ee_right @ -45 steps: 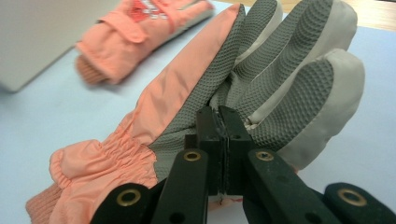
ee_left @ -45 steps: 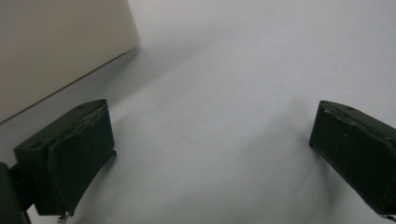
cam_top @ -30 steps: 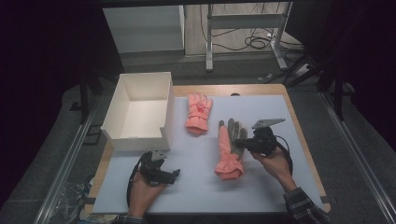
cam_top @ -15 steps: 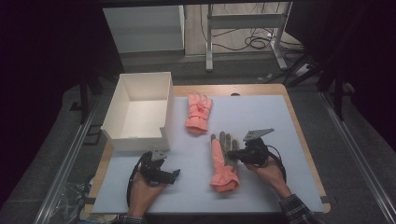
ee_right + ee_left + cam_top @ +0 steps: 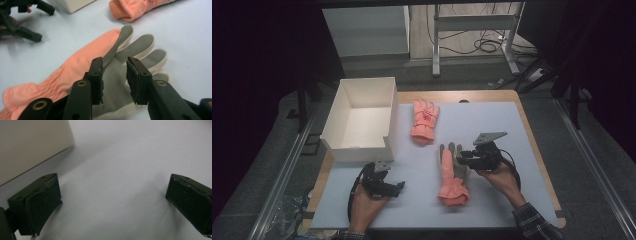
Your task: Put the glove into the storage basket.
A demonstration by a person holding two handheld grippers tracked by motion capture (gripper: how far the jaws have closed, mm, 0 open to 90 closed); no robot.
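Observation:
An orange glove with a grey palm point(image 5: 452, 172) lies palm up on the pale table cover point(image 5: 492, 125), cuff toward the near edge. My right gripper point(image 5: 461, 158) sits at its right side, over the palm. In the right gripper view the right gripper point(image 5: 115, 61) is narrowly open just above the grey palm point(image 5: 117, 82), with no fabric pinched. A second orange glove point(image 5: 424, 121) lies farther back, beside the white box point(image 5: 343, 112). My left gripper point(image 5: 398, 186) rests near the front left. In its own view the left gripper point(image 5: 114, 180) is wide open over bare cover.
The open white box's wall point(image 5: 27, 145) stands just ahead and to the left of the left gripper. The second glove's cuff point(image 5: 125, 12) and the left gripper point(image 5: 45, 23) lie beyond the right gripper. Dark floor and a desk frame point(image 5: 472, 30) lie past the table.
The grey-palmed glove has slid toward the near edge and slightly left, together with my right gripper. The right gripper's jaws now stand apart above it. The left gripper has stayed put.

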